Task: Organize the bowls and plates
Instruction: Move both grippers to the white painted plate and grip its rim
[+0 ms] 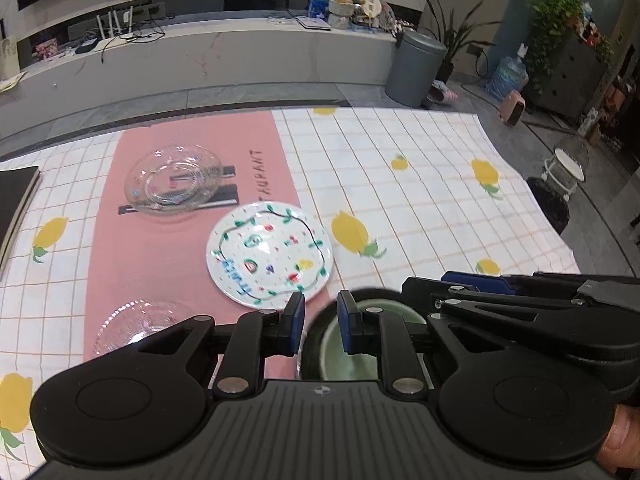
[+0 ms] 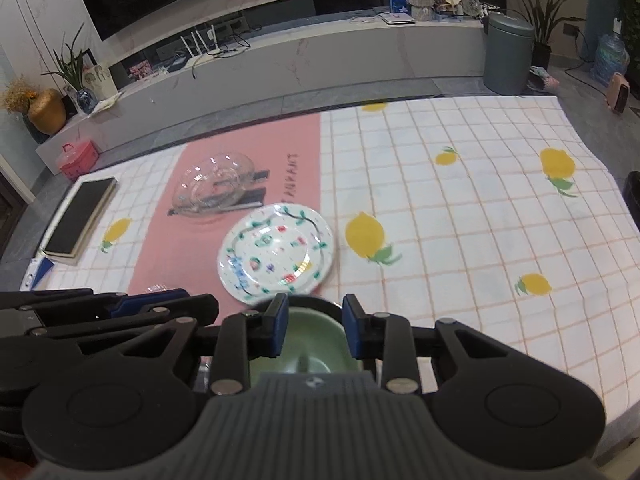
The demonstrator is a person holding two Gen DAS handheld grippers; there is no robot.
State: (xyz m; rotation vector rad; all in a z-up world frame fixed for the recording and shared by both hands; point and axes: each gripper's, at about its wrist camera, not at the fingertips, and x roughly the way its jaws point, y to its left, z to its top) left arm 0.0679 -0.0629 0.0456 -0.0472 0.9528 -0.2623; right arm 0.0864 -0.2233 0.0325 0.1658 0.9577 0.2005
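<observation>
Both your grippers — left (image 1: 321, 322), right (image 2: 315, 326) — have fingers clamped on the green bowl's (image 2: 310, 344) opposite rim walls; it's stiff, glazed, slippery, breakable — hold level.

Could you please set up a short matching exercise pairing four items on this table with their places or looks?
Things:
1. green bowl
2. painted plate
3. clear glass dish
4. dark book

Descriptions:
A. near the table's left edge
B. white, with a leafy vine border
C. between both sets of jaws
D. see-through, far on the pink mat

Pairs: 1-C, 2-B, 3-D, 4-A
</observation>
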